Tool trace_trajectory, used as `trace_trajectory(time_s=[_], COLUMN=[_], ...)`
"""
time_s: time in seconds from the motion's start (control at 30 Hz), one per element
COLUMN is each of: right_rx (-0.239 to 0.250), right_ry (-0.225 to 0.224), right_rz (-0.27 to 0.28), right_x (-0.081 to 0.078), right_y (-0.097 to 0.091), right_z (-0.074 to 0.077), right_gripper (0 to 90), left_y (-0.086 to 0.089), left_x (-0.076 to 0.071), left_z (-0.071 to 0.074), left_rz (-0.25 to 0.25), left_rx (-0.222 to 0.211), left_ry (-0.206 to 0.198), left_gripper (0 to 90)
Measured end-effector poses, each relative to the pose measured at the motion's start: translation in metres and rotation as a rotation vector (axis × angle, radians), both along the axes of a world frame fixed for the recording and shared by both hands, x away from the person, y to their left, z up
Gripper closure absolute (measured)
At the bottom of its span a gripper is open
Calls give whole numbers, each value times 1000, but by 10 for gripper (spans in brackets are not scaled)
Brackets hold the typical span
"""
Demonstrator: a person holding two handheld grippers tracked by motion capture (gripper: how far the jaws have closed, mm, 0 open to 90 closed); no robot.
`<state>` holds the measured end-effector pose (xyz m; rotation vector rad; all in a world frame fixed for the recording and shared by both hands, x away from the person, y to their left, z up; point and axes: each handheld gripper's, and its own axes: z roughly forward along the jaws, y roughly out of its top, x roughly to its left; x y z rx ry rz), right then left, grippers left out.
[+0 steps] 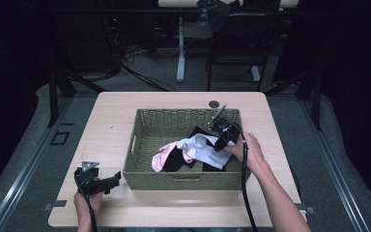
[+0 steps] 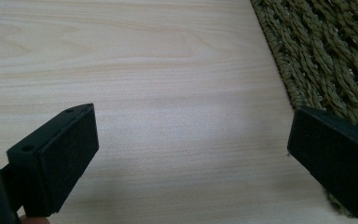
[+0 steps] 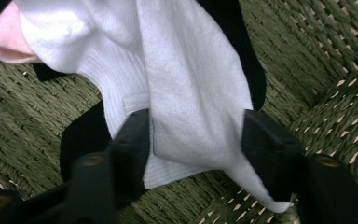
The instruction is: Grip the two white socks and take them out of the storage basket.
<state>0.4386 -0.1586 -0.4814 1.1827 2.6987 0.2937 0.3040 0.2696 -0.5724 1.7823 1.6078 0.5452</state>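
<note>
A green woven basket (image 1: pixel 183 181) stands in the middle of the wooden table (image 1: pixel 110 121). Inside lie a white sock (image 1: pixel 200 147), a pink sock (image 1: pixel 159 158) and black socks (image 1: pixel 176 162) in a loose heap. My right gripper (image 1: pixel 221 143) reaches into the basket's right side. In the right gripper view it (image 3: pixel 196 135) is open, with its jaws either side of the flat white sock (image 3: pixel 191 93), which rests on a black sock (image 3: pixel 86 135). My left gripper (image 1: pixel 112 181) sits low at the table's front left, open and holding nothing (image 2: pixel 191 135), just beside the basket wall (image 2: pixel 326 46).
Bare wood (image 2: pixel 144 56) lies ahead of the left gripper. A small round hole (image 1: pixel 214 104) sits in the table behind the basket. Beyond the table stand a desk leg (image 1: pixel 180 48) and a dark chair (image 1: pixel 234 43).
</note>
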Motion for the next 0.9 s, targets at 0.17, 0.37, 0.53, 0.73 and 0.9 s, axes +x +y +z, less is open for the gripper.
trace_trajectory(time_s=[0.17,0.37,0.53,0.73,0.9], right_rx=[30,71,93,115,140], right_ry=[18,16,-23,-48,-63], right_rz=[-20,-41,-39,-40,-35], right_x=[0,0,-4,-5,-4], right_y=[-2,-10,-11,-12,-11], right_z=[-3,6,26,45,63], right_gripper=[775,862,865,866,866], left_y=[1,1,1,1,2], left_x=[0,0,0,0,-1], left_z=[-1,-1,0,0,0], left_rz=[2,8,5,6,4], left_rx=[-5,-7,-4,-6,-8], left_ry=[3,4,4,3,8], left_gripper=[17,18,18,18,18])
